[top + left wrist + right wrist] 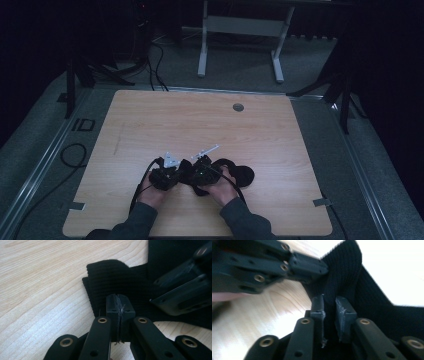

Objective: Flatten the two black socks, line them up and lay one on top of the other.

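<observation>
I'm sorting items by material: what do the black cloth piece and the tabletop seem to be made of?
The black ribbed cloth piece looks like knitted fabric, matte, with fine parallel ribs. The pale tabletop looks like wood or wood-look laminate: grain lines, smooth low sheen.

Black knit fabric between parted fingers

The ribbed fabric (pixel 352 272) is flanked by the right gripper (pixel 332 315); the left gripper (pixel 309 267) is seen above the tabletop (pixel 274 307).

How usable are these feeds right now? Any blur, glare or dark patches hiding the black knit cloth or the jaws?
High view: dim, surroundings near black; black knit cloth merges with both grippers. Left gripper view: evenly lit, sharp; left gripper reads shut, the ribbed weave clear. Right gripper view: table blown out white behind the cloth, left edge smeared, right gripper a little soft.
</observation>
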`<state>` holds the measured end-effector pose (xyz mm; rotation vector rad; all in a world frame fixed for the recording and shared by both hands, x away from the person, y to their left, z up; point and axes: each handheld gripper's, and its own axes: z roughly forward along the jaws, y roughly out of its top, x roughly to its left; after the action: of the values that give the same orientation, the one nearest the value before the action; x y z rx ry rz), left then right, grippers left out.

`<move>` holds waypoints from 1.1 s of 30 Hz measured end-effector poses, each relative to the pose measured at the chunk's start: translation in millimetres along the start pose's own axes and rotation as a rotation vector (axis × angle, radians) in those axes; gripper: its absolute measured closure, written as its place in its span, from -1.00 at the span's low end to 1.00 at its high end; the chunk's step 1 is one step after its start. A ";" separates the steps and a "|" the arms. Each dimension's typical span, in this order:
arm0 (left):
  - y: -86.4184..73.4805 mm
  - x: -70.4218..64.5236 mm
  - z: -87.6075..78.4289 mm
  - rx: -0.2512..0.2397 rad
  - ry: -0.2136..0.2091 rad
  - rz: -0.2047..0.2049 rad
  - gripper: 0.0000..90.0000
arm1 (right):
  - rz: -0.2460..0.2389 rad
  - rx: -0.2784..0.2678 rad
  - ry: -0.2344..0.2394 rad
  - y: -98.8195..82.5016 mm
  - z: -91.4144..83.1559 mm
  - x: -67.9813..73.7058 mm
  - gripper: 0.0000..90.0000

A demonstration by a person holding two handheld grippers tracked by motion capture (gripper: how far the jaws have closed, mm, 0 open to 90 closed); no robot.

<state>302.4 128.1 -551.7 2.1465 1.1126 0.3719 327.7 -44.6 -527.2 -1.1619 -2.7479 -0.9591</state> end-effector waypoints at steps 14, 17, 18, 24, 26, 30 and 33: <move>-1.3 -1.3 0.4 -0.010 -0.003 0.000 0.90 | 0.052 -0.139 -0.149 4.8 -60.8 -63.2 0.54; -1.5 -1.6 0.4 -0.010 -0.005 -0.002 0.89 | 0.095 -0.119 -0.199 -2.6 -59.4 -82.5 0.54; -1.5 -1.6 0.4 -0.010 -0.005 -0.001 0.89 | 0.110 -0.110 -0.208 -4.7 -58.5 -86.7 0.54; -1.8 -1.7 0.7 -0.012 -0.008 -0.003 0.88 | 0.183 -0.051 -0.228 -22.4 -42.7 -112.0 0.46; -1.9 -1.5 0.6 -0.011 -0.008 -0.001 0.87 | 0.196 -0.040 -0.215 -25.9 -37.1 -115.6 0.45; -2.0 -1.5 0.6 -0.011 -0.009 -0.001 0.87 | 0.189 -0.032 -0.192 -27.2 -34.3 -115.9 0.79; -2.2 -1.7 0.7 -0.013 -0.008 -0.001 0.87 | 0.174 -0.043 -0.201 -28.2 -40.4 -111.8 0.91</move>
<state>300.4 127.4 -553.6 2.1347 1.1035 0.3684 381.5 -154.0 -535.6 -1.5554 -2.7233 -0.9334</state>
